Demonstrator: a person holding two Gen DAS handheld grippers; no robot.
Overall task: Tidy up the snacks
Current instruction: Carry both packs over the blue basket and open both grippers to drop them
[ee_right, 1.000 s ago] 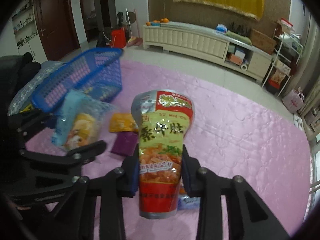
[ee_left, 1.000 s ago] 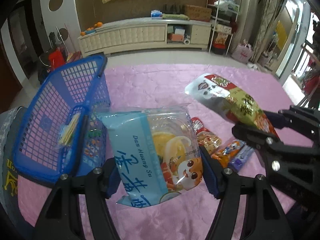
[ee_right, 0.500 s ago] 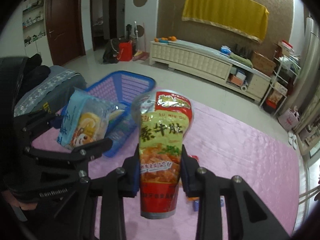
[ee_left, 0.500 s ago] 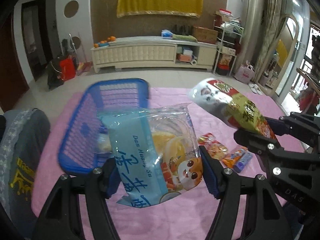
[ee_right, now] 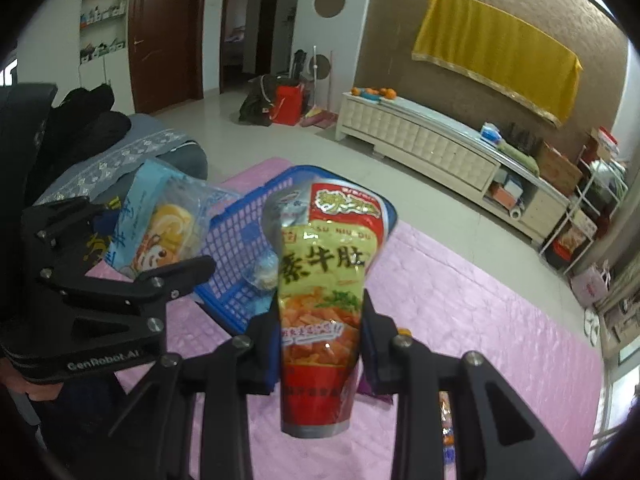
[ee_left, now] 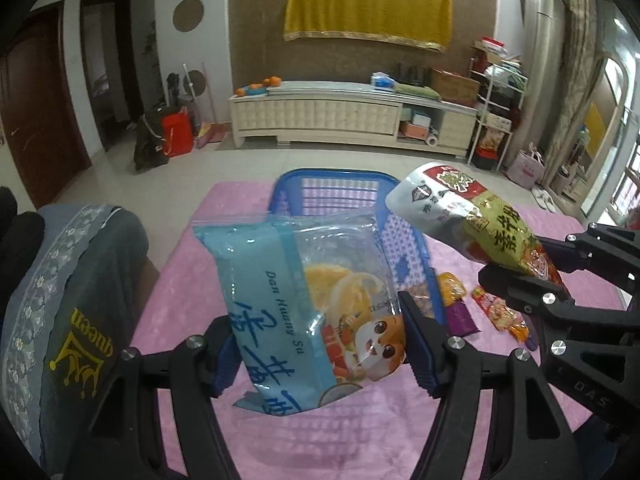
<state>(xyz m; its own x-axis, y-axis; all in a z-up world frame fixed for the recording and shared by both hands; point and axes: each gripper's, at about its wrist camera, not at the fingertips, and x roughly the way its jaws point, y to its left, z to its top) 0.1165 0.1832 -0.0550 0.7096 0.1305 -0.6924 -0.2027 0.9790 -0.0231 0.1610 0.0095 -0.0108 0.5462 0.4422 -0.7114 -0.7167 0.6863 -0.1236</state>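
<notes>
Now both my hands had swung over toward the blue basket [ee_left: 336, 178]: left fingers [ee_left: 320, 344] clamping the blue packet [ee_left: 280, 280], right fingers [ee_right: 320, 344] pinching the red-green pouch [ee_right: 324, 280], both ready for dropping in.

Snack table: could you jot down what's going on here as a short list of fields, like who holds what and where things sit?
left hand-held gripper: shut on the blue snack bag
right hand-held gripper: shut on the red and green pouch
blue basket: on the pink cloth, behind both packs
loose snacks: small packets lying on the cloth beside the basket
left of table: grey cushion
</notes>
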